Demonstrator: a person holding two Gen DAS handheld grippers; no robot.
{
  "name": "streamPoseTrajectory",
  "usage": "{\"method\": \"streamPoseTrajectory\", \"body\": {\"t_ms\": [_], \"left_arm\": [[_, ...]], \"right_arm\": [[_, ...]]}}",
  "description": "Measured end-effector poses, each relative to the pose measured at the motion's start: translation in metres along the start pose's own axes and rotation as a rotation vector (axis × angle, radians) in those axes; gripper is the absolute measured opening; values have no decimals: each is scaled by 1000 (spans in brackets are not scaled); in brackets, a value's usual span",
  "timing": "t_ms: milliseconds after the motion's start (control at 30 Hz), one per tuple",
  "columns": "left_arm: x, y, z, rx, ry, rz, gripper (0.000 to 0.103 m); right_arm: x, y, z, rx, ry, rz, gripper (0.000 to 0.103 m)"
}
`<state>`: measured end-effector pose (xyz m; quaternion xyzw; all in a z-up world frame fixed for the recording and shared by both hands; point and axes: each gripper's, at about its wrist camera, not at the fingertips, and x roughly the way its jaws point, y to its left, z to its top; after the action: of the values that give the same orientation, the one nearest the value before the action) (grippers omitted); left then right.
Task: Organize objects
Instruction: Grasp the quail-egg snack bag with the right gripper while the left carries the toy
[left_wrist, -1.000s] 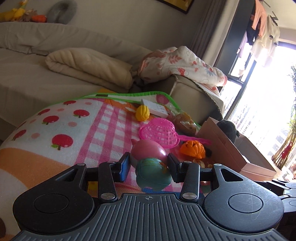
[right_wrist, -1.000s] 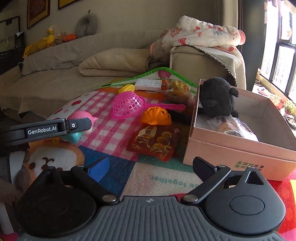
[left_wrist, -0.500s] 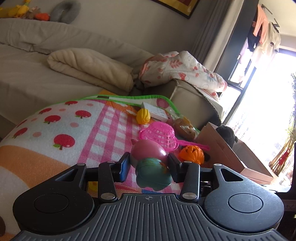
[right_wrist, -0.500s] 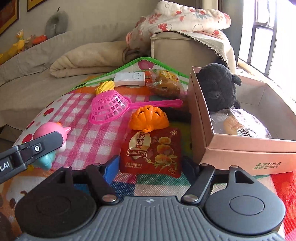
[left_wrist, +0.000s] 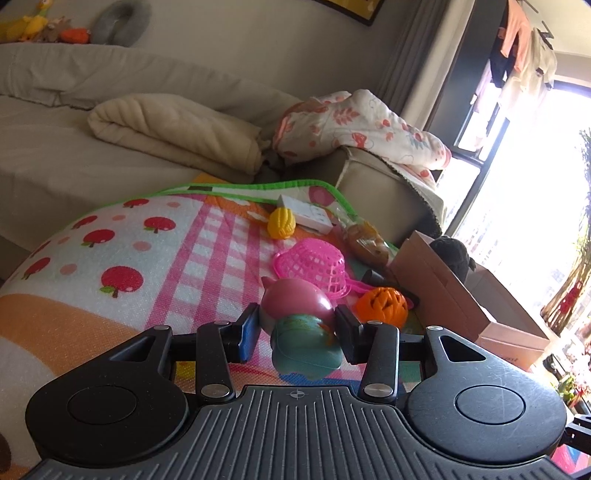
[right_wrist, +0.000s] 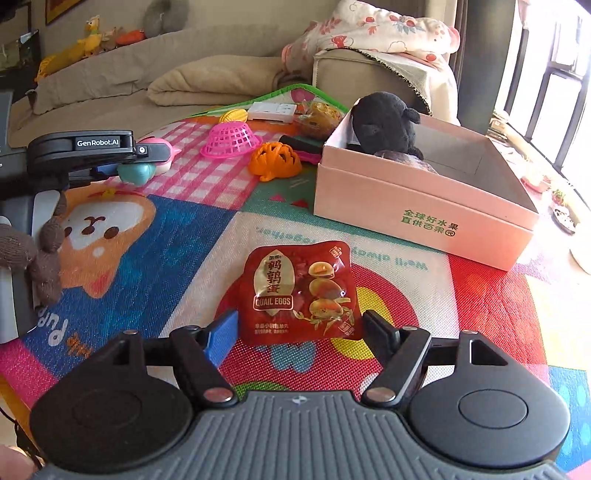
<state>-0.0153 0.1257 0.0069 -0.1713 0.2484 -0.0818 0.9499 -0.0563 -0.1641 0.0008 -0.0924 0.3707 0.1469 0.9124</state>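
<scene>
Holding the quail egg packet (right_wrist: 301, 291) clamped between the right gripper (right_wrist: 300, 328) fingers, clear above the play mat (right_wrist: 155, 236), I judge the drop into the pink box (right_wrist: 421, 206), far right, comes next. Carry it high over the near wall, release well inside. The left gripper (left_wrist: 295, 328) is closed on the pink-and-teal toy (left_wrist: 299, 317); keep it apart.
</scene>
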Motion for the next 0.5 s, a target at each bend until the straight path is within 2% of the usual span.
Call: {"method": "streamPoseTrajectory", "body": {"t_ms": [100, 233, 300, 433, 500], "left_arm": [[-4, -12, -4, 54, 49, -8, 48], [-19, -36, -14, 138, 123, -35, 48], [-28, -48, -19, 188, 153, -49, 48], [-38, -73, -29, 256, 210, -85, 48], [-40, -88, -29, 276, 212, -110, 48]], "right_arm": [[8, -3, 8, 11, -27, 5, 83], [29, -9, 17, 62, -5, 28, 83], [25, -9, 16, 38, -9, 46, 73], [2, -17, 4, 25, -38, 52, 73], [-13, -27, -1, 42, -59, 41, 73]]}}
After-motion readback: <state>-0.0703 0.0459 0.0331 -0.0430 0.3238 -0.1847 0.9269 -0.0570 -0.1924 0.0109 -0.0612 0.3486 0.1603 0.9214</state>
